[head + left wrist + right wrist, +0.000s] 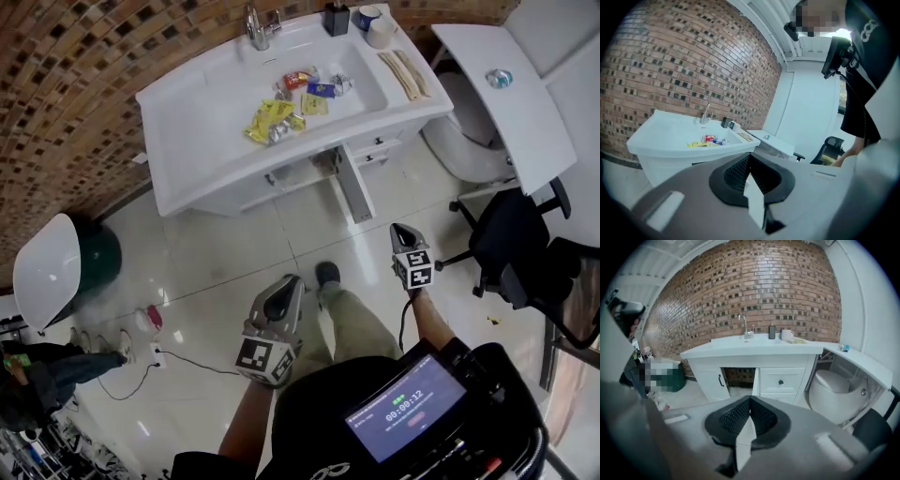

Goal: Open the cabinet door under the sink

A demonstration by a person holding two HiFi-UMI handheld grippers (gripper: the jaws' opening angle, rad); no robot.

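- While standing well apart from the white sink cabinet (pixel 740 362), step closer first; no reaching of any handle from this place.
- Left claw (pixel 749 161): pressed together, nothing between, pointing towards the sink top with yellow and red wrappers (pixel 708 140).
- Right claw (pixel 750 401): also pressed together and empty, aimed at the cabinet front.
- Under the sink at the left, white cabinet door (pixel 705 380) with black bar handle (pixel 719 380); seems shut.
- Just beside, a dark gap showing brick, with narrow white panel (pixel 754 380) at the gap's right edge; perhaps another door seen edge-on, hard to tell.
- Further right, white drawer with round black knob (pixel 780 382); not to be confused with the door.
- For a good opening: spread one claw, pinch across the black bar, then pull in an arc away from the handle side, probably hinged at the left, never straight back.
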